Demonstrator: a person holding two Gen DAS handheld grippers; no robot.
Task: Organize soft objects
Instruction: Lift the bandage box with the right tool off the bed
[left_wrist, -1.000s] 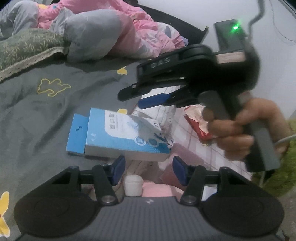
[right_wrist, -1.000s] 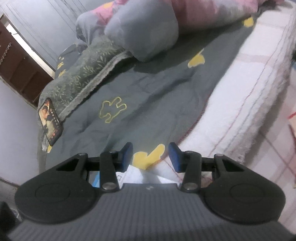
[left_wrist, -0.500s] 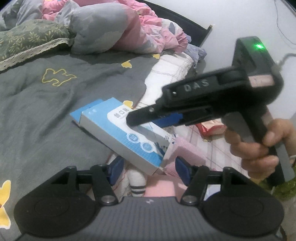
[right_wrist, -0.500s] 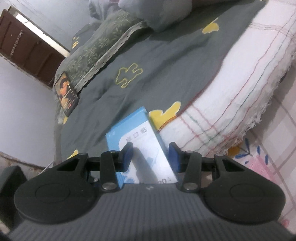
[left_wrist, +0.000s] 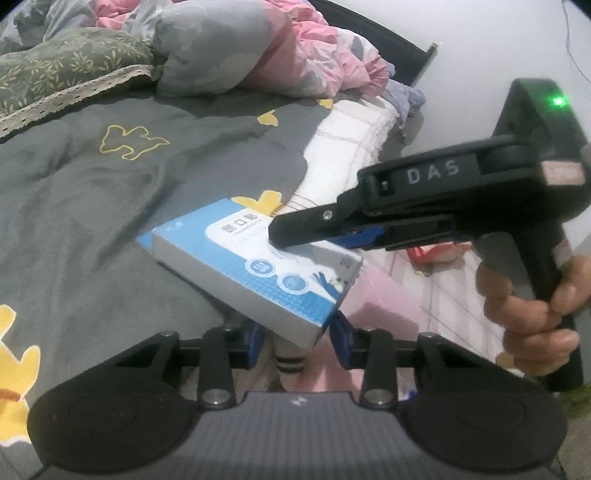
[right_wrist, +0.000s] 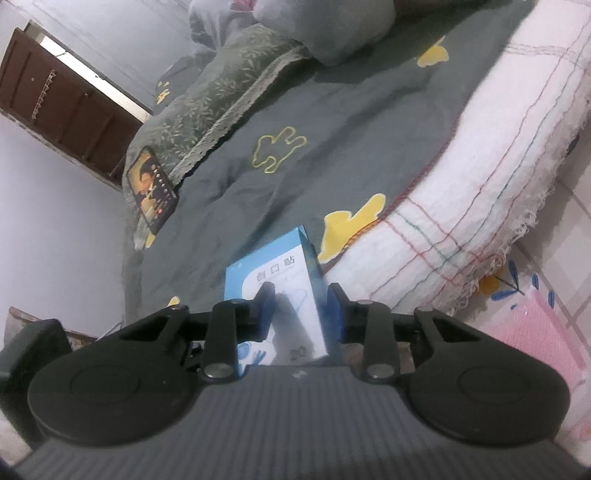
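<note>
A blue and white box (left_wrist: 240, 258) hangs tilted over the edge of the grey quilt (left_wrist: 92, 206). My right gripper (left_wrist: 295, 240) comes in from the right. Its upper finger lies on the box's face and its blue pad sits under the far edge. In the right wrist view the box (right_wrist: 280, 280) sits between the closing jaws of the right gripper (right_wrist: 301, 306), pads against it. The jaws of my left gripper (left_wrist: 297, 339) are closing. The box's near corner dips between them, with a gap showing at the left pad.
A hand (left_wrist: 532, 306) grips the right tool. Pillows and pink bedding (left_wrist: 221, 48) pile at the bed's head beside a green cushion (left_wrist: 55, 70). A phone (right_wrist: 151, 188) lies on the quilt. Below are a white striped sock (left_wrist: 291, 365), a pink mat (right_wrist: 535, 332) and a red packet (left_wrist: 432, 254).
The box lay flat on the quilt and now stands tilted up at the bed's edge. The right gripper came down onto it and narrowed. The left jaws also narrowed.
</note>
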